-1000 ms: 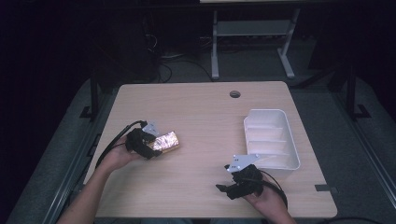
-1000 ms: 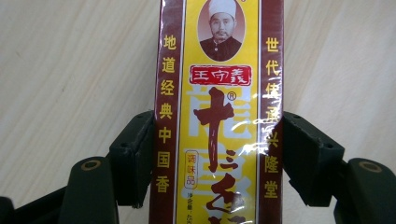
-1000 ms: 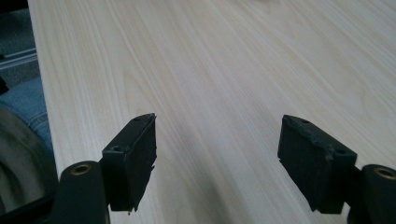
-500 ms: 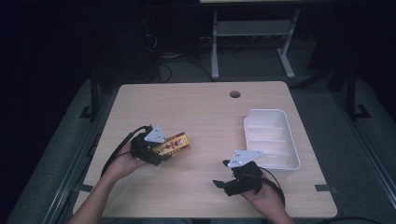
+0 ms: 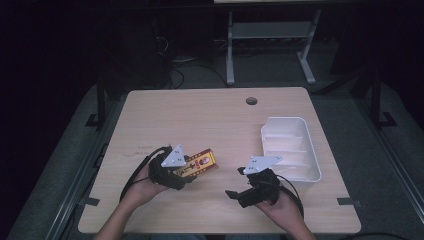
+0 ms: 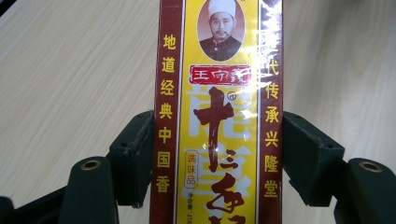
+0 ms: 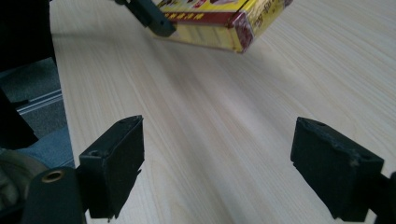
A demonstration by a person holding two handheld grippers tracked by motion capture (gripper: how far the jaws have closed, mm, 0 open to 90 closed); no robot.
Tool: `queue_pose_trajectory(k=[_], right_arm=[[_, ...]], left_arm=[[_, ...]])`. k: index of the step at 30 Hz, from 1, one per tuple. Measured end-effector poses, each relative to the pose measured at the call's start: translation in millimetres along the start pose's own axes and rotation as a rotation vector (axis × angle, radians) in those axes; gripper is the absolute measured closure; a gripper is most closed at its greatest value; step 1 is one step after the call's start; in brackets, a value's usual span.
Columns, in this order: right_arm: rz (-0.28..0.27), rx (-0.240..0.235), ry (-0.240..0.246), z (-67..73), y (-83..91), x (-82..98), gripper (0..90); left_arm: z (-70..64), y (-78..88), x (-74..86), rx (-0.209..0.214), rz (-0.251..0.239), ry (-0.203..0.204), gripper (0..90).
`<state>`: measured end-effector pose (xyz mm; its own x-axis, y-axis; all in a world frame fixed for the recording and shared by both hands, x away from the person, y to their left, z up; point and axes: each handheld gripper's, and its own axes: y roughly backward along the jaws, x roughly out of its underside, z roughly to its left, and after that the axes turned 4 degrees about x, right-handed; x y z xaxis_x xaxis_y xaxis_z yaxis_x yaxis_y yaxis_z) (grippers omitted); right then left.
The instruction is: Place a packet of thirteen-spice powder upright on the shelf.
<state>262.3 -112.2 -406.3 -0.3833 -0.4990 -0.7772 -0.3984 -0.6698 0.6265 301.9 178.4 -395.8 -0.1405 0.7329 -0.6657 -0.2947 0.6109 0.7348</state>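
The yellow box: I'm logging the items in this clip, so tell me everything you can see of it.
The box is long and narrow, glossy as if film-wrapped, yellow on its face with dark red bands down both long edges. It carries Chinese print in red, white and yellow and a small portrait near the far end. The left gripper is shut on it, a jaw on each long side. In the right gripper view it hangs above the table, tilted, without touching it.

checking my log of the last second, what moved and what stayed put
The left gripper, shut on the yellow and dark red cardboard box, carried it a little right, toward the table's middle, and turned its printed face up. The right gripper stayed open near the front edge; the white plastic divided tray did not move.
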Motion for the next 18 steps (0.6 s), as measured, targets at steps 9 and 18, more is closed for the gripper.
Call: queue_pose_trajectory(k=[9, 18], right_arm=[[-0.016, -0.023, -0.045, -6.3, 0.6, -8.9, 18.3], [-0.031, -0.047, -0.162, -11.1, -2.6, -2.2, 26.6]], left_arm=[[-25.2, -4.7, -13.9, -0.014, -0.047, -0.025, 32.3], [-48.7, -19.7, -14.2, -0.031, -0.079, -0.044, 32.3]])
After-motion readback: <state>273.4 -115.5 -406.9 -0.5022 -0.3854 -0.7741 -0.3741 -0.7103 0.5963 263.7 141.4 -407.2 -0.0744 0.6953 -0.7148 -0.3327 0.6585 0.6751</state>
